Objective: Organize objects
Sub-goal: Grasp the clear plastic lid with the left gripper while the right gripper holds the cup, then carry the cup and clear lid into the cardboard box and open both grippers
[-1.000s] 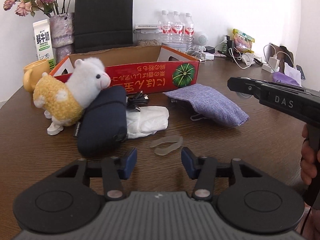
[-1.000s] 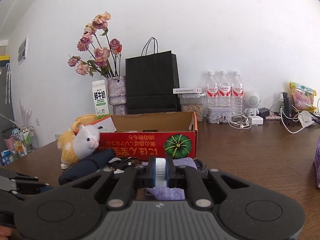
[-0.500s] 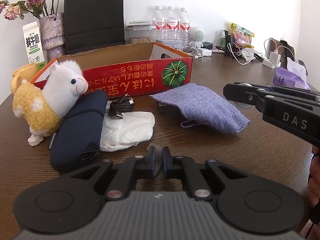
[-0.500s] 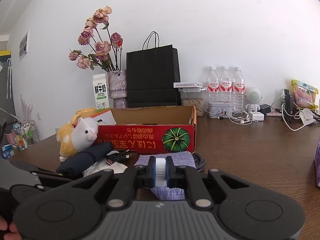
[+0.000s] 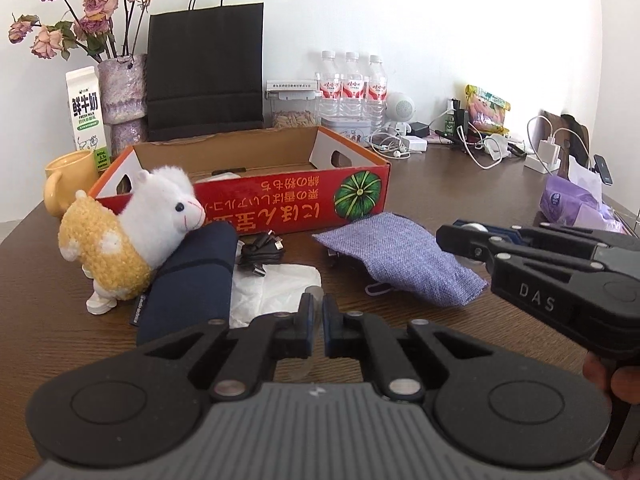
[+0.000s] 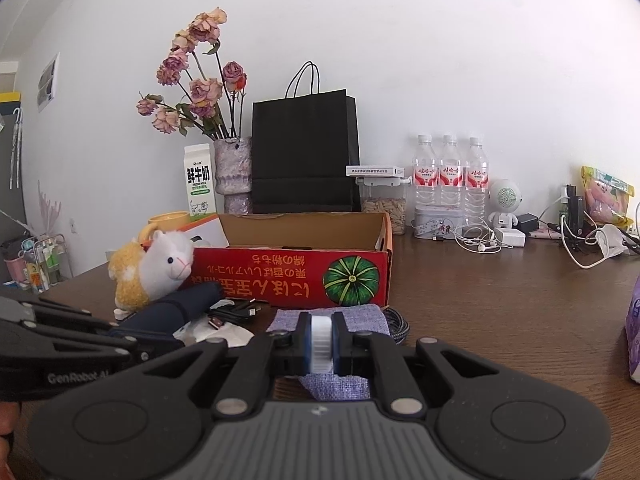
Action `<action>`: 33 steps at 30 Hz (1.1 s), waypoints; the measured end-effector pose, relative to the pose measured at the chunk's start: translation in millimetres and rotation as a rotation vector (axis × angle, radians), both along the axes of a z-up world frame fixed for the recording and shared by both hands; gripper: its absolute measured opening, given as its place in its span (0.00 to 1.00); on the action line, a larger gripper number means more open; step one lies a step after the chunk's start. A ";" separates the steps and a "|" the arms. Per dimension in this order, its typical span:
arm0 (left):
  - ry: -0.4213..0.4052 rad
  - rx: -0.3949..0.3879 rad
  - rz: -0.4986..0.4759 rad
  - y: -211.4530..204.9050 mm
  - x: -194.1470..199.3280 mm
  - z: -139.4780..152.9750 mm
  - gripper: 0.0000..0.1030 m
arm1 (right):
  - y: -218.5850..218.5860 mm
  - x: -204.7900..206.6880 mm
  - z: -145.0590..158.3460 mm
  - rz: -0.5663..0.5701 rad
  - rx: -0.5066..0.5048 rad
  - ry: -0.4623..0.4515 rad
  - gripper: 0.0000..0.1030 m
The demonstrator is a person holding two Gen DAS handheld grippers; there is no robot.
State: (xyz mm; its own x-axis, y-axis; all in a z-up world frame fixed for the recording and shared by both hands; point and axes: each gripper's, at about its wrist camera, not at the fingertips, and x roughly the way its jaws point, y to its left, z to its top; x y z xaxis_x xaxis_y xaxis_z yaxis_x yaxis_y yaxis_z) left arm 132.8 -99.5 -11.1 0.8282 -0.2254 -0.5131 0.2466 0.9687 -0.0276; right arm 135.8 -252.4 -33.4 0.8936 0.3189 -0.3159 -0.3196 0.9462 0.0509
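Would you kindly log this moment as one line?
left gripper: shut on clear insole | right gripper: shut on white roll | red box: open, nearby
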 end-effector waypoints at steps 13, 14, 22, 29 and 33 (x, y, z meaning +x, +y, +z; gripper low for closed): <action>-0.076 -0.032 0.068 27.4 -10.7 31.5 0.06 | 7.7 6.9 -3.5 -0.020 -0.047 0.034 0.08; -0.079 -0.034 0.069 28.8 -10.7 31.9 0.05 | 8.4 6.4 -3.3 -0.017 -0.047 0.027 0.08; -0.116 -0.034 0.066 32.4 11.8 42.2 0.06 | 17.9 11.1 18.8 0.074 0.003 -0.020 0.08; -0.181 -0.050 0.092 37.5 43.0 62.1 0.06 | 21.5 40.6 50.0 0.093 0.017 -0.083 0.08; -0.192 -0.057 0.103 40.6 65.0 65.7 0.06 | 24.6 66.7 60.1 0.082 0.021 -0.097 0.08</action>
